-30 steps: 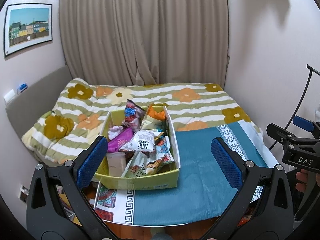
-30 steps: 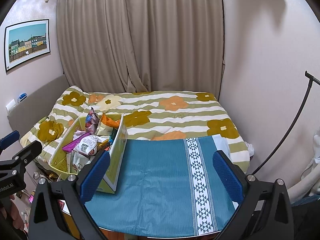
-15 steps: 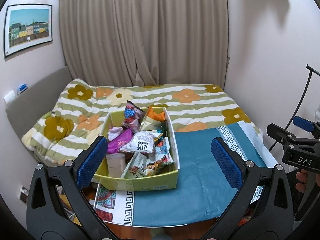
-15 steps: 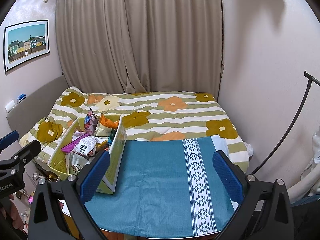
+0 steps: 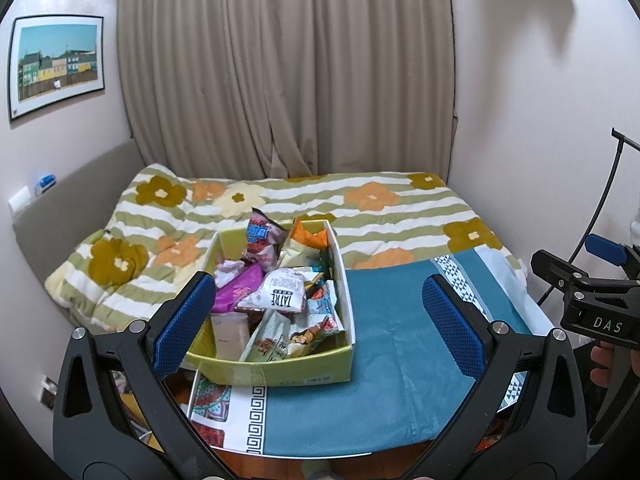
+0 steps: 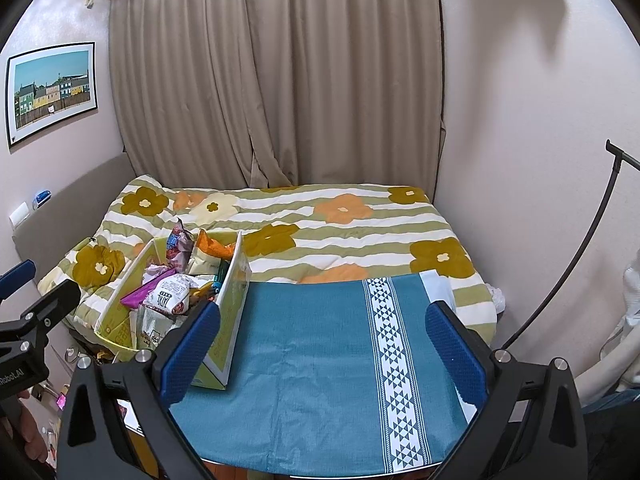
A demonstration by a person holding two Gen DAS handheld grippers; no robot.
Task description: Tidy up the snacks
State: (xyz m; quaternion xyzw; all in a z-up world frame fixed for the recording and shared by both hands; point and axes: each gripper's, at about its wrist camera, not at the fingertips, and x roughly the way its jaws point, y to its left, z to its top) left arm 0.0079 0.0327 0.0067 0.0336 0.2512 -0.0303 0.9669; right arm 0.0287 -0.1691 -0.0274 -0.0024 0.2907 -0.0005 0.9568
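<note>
Bedroom: bed (image 5: 360, 208), curtains (image 5: 280, 80)

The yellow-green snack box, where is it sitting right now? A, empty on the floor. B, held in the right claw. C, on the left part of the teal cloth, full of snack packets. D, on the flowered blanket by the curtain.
C: the yellow-green snack box rests on the left part of the teal cloth, packed with snack packets, and both claws are open and apart from it.

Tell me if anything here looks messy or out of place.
The snack packets are heaped loosely in the yellow-green box, several poking above its rim. Nothing has spilled onto the teal cloth, and nothing looks damaged.
</note>
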